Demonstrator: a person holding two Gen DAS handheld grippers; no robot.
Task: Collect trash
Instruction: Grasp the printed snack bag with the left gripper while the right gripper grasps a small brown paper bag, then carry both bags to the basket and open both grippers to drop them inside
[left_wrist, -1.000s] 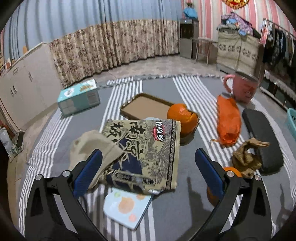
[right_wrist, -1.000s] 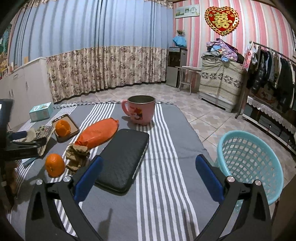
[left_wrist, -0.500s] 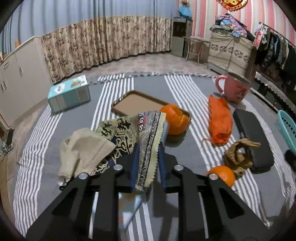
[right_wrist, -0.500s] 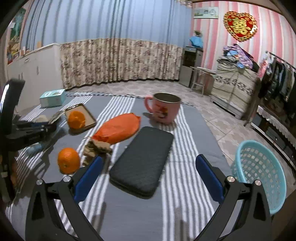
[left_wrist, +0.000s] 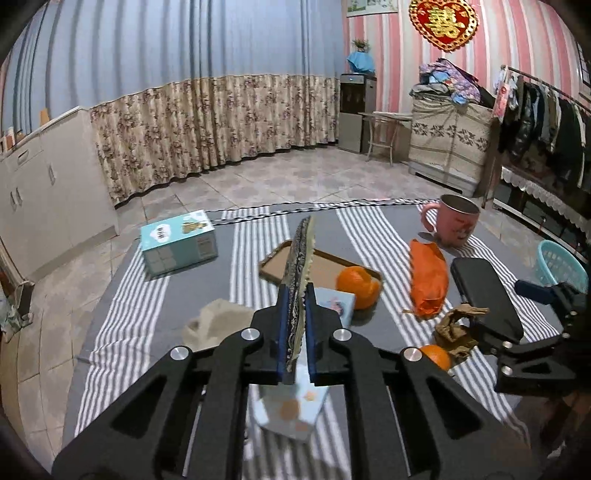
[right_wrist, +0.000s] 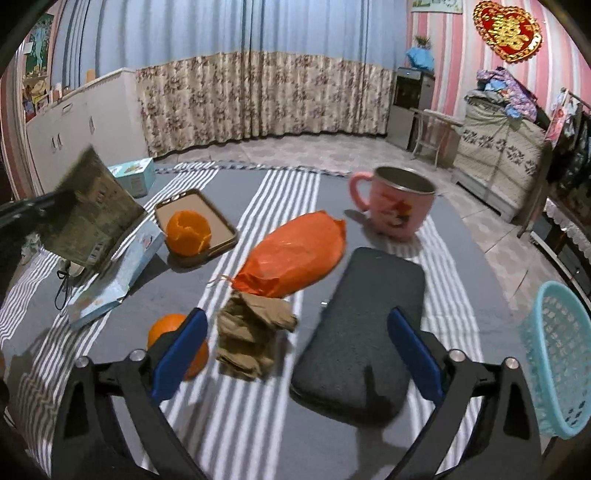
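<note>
Snack wrapper (left_wrist: 297, 280) edge-on, long axis pointing away, pinched in left claw (left_wrist: 295, 334).

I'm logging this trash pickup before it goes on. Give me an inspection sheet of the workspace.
Surface: striped cloth covering the table.
Job's things: snack wrapper lifted off the cloth; crumpled brown paper, orange bag lying loose; blue basket at the right edge.
Clutter: pink mug, black case, whole orange, peeled orange on tray.
Grippers: left gripper shut on the wrapper; right gripper open, jaws just narrowed slightly, no pad touching anything.
Cables: nothing seen.
Surroundings: curtains, tiled floor, clothes rack.
</note>
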